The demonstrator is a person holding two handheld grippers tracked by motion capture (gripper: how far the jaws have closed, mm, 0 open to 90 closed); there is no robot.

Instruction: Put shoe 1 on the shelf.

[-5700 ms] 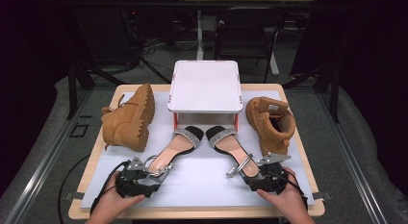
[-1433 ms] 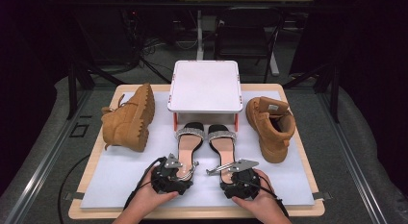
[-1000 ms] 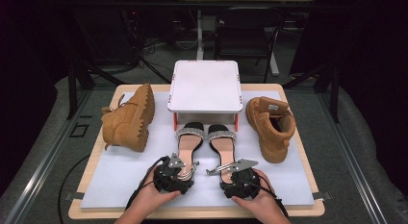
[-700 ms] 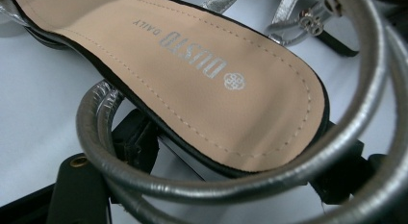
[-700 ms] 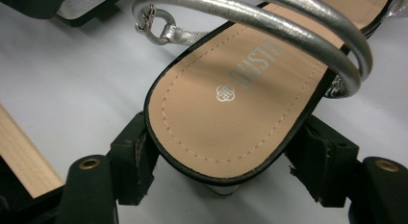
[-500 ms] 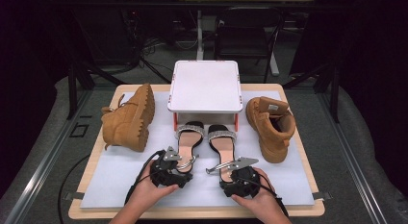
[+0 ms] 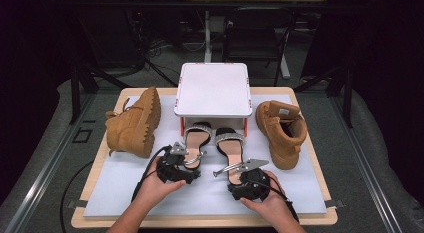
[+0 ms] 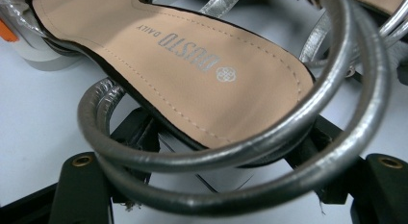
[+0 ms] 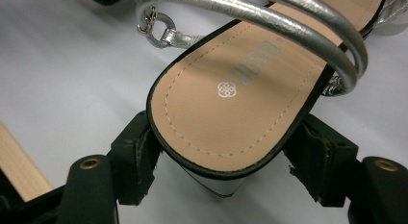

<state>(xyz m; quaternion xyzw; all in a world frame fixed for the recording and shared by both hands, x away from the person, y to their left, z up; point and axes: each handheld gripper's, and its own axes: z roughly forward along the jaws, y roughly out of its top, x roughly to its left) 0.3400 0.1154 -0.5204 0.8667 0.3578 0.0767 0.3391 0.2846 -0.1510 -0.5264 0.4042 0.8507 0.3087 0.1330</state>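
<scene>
Two tan-insole sandals with silver straps lie side by side on the white mat, toes tucked under the white stand (image 7: 213,89). My left gripper (image 7: 181,168) is shut on the heel of the left sandal (image 7: 196,139); in the left gripper view its jaws clamp the heel (image 8: 211,80) under looped silver straps, gripper (image 8: 226,142). My right gripper (image 7: 241,182) is shut on the heel of the right sandal (image 7: 231,148); the right gripper view shows the rounded heel end (image 9: 231,113) between the jaws, gripper (image 9: 226,156).
A tan boot (image 7: 134,124) lies on its side at the left of the mat (image 7: 125,188). Its mate (image 7: 280,130) stands upright on the right. The wooden table edge (image 7: 200,222) runs along the front, with dark floor beyond the table.
The left gripper has pushed its sandal forward, farther under the stand, level with the right one. The right gripper and its sandal have barely moved.
</scene>
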